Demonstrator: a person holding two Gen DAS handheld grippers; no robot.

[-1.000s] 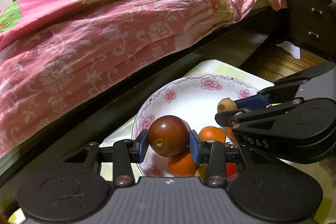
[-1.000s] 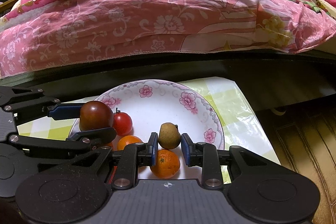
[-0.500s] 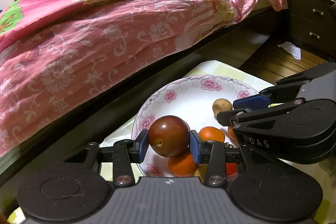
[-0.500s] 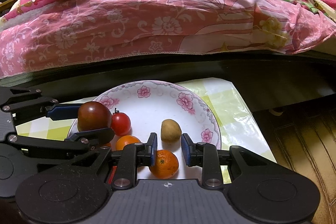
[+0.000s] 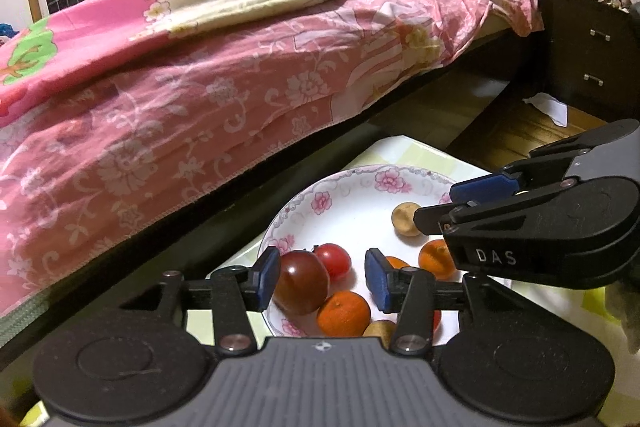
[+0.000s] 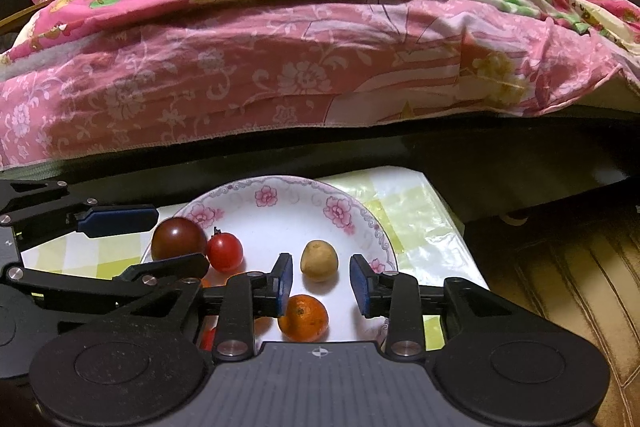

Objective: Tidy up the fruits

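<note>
A white plate with pink flowers (image 5: 352,195) (image 6: 280,211) holds the fruits. A dark red plum (image 5: 301,287) (image 6: 178,239) lies at its left rim beside a red tomato (image 5: 333,261) (image 6: 225,251). A small brown fruit (image 5: 406,219) (image 6: 319,261) and several oranges (image 5: 344,313) (image 6: 303,318) also lie in the plate. My left gripper (image 5: 322,281) is open, its left pad next to the plum. My right gripper (image 6: 322,285) is open above the plate, just behind the brown fruit.
The plate stands on a small table with a yellow-green checked cloth (image 6: 412,211). A bed with a pink floral quilt (image 6: 280,67) runs close behind it. A dark dresser (image 5: 592,55) stands at the right, with wooden floor (image 6: 560,287) beside the table.
Both grippers have opened. The left has let go of the plum, which now rests in the plate. The right has let go of the brown fruit and drawn back a little.
</note>
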